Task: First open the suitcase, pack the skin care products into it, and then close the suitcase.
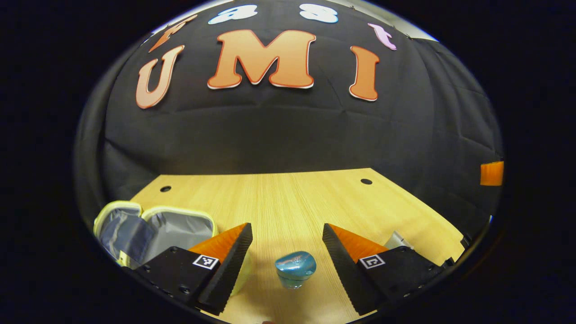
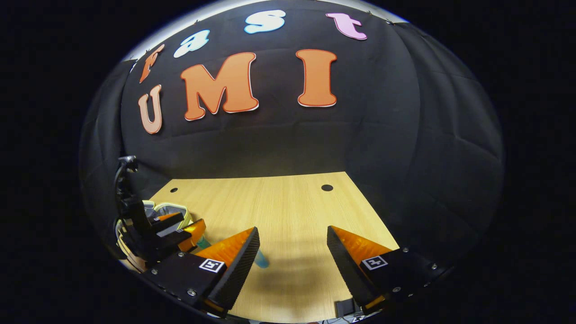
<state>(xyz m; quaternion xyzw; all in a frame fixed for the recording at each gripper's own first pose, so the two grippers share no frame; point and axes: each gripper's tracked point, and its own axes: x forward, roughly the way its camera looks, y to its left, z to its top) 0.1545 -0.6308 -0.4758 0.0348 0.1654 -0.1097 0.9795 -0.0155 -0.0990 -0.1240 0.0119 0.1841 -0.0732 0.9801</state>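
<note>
In the left gripper view, the left gripper [image 1: 287, 252] hangs low over the near part of the table [image 1: 288, 198] with its two fingers spread wide, and a small blue-capped jar [image 1: 294, 268] stands upright on the wood between them, touched by neither finger. That spacing reads as a lined-up approach: the fingers straddle the jar so that they can be brought in on its sides, so the step in hand is probably picking up this skin care product. Just beyond the left finger, toward the table's left edge, the suitcase [image 1: 155, 227] lies already opened, its two pale-rimmed halves showing a grey lining; it sits near the jar, so the carry to it should be brief. A small silvery thing [image 1: 396, 240] peeks out behind the right finger, too hidden to name. In the right gripper view, the right gripper [image 2: 292, 252] is likewise spread and holds nothing, poised over bare wood nearer the table's right edge, apparently waiting clear of the work. Farther off to its left, that view shows the left gripper over the jar, with the open suitcase behind it. At the far edge of the table, two small dark holes [image 1: 366, 181] mark the corners.
</note>
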